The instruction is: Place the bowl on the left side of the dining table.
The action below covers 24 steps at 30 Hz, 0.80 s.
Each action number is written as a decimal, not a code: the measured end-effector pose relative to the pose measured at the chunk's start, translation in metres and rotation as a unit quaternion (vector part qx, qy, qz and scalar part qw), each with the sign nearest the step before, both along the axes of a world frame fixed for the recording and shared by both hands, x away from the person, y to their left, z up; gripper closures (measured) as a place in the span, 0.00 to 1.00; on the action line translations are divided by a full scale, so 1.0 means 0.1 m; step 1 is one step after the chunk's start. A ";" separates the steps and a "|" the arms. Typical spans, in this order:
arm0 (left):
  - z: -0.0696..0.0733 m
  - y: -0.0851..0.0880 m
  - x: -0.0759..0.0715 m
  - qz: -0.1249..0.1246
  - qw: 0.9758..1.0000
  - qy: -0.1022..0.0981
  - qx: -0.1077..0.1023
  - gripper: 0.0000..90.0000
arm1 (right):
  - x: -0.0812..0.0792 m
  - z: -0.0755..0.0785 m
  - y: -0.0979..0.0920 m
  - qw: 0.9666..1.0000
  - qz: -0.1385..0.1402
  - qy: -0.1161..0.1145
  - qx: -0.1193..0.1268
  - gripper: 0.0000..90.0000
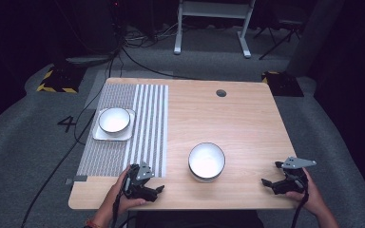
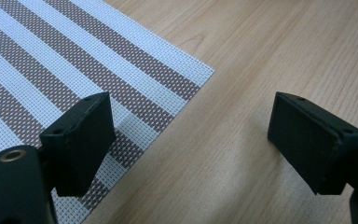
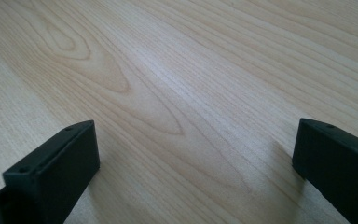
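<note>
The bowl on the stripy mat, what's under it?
The bowl on the mat sits on a white square plate, which lies on the striped placemat. The middle of the plate is covered by the bowl, so anything there stays hidden.

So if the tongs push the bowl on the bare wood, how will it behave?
The white bowl looks glazed and rigid, so it would probably slide on the smooth table, not bend. Its round, wide shape suggests it is unlikely to tip. It is probably breakable.
</note>
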<state>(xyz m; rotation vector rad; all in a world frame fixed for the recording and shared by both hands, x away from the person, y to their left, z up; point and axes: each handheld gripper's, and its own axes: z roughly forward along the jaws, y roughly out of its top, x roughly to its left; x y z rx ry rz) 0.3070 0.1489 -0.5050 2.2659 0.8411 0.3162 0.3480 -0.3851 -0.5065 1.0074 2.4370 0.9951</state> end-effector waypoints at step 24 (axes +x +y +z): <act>0.00 0.01 0.01 -0.005 1.000 0.001 0.001 0.16 | 0.00 0.00 0.01 1.000 0.000 0.002 0.003 0.01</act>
